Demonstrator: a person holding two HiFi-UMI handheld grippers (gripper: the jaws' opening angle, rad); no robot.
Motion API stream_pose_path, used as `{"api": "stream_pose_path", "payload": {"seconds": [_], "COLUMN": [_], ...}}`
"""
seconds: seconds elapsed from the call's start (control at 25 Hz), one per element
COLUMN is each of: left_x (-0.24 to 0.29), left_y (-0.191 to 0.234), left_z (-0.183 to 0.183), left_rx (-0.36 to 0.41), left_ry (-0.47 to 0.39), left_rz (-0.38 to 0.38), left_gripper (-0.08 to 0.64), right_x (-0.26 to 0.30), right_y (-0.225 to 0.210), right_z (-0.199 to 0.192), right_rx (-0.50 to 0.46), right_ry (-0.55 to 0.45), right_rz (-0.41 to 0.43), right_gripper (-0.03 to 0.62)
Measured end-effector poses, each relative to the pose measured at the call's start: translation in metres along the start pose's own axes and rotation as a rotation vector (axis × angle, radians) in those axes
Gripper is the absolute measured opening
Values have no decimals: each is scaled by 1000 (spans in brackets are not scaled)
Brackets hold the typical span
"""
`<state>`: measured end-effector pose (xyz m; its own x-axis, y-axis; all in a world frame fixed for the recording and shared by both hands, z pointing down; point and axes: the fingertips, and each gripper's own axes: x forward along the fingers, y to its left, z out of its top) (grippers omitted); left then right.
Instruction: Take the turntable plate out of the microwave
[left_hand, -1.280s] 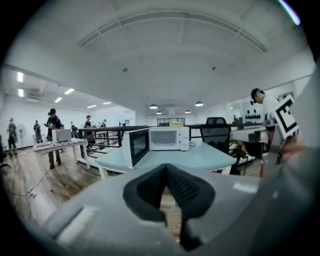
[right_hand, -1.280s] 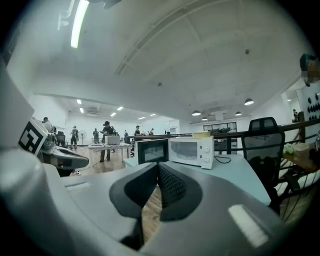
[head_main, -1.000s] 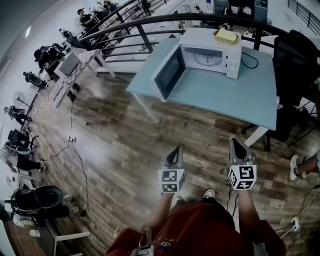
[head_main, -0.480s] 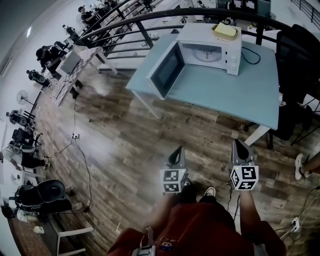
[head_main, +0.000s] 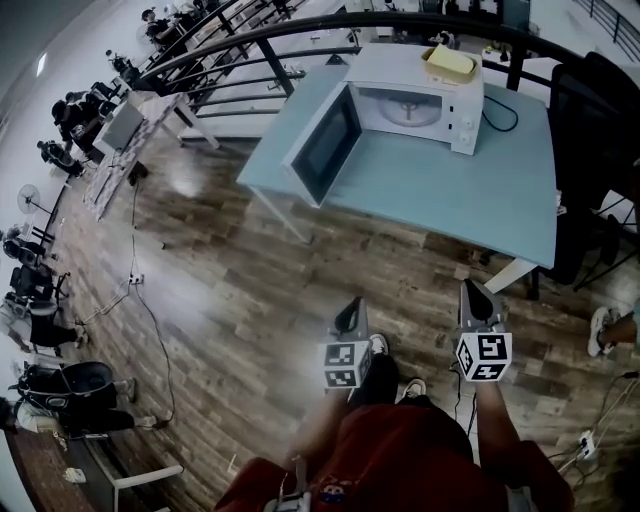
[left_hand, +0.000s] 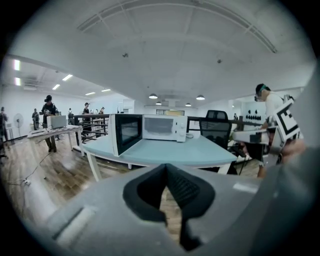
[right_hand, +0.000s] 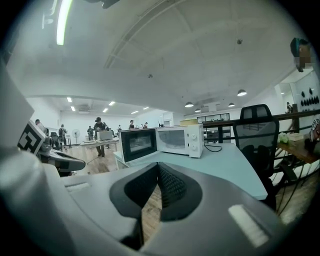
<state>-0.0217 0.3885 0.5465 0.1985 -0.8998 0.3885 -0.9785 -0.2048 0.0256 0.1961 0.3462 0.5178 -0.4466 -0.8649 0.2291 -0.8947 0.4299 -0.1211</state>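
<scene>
Both grippers are empty and fully closed. The left gripper (left_hand: 165, 170) has its two dark pads pressed together with nothing between them, and the right gripper (right_hand: 158, 167) is the same. In the head view they are held side by side, a little apart, over the wooden floor (head_main: 240, 300). Both point toward the tabletop (head_main: 450, 195) and are well short of its near edge. Just behind them is the person's red top (head_main: 420, 450), with a shoe (head_main: 379, 345) beside the left gripper's marker cube.

The pale blue tabletop stands ahead with a white microwave (head_main: 440, 100) against its far edge. The microwave's door (head_main: 322, 147) is swung wide open on the left and reaches toward the tabletop's left edge. The turntable plate (head_main: 403, 106) lies inside the open microwave and shows as a pale round disc on the floor of the oven space. A yellow thing (head_main: 449, 64) rests on top of the microwave. A black cable (head_main: 503, 118) loops on the tabletop at the microwave's right side.

A black chair (head_main: 592, 110) stands off the tabletop's right edge, and a dark railing (head_main: 270, 50) runs behind its far edge. Other people (head_main: 75, 105) are gathered well off to the left.
</scene>
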Motion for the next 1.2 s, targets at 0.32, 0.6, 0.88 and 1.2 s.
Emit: {"api": "stream_pose_path", "payload": {"seconds": [0.32, 0.6, 0.88, 1.2], "left_x": [56, 104, 148, 184], "left_y": [55, 116, 166, 198], "left_z": [25, 40, 52, 83], "left_rx": [-9, -15, -14, 11], "left_ry": [-7, -1, 11, -23], "left_rz": [-43, -69, -109, -150], "left_gripper": [-2, -2, -2, -2], "right_x": [69, 139, 198, 244], "right_y": [5, 25, 48, 66], "right_z": [17, 29, 43, 63], "right_rx": [1, -21, -48, -69], "right_ry": [26, 56, 87, 79], "right_rz": [-50, -77, -88, -109], "right_gripper": [1, 1, 0, 0]}}
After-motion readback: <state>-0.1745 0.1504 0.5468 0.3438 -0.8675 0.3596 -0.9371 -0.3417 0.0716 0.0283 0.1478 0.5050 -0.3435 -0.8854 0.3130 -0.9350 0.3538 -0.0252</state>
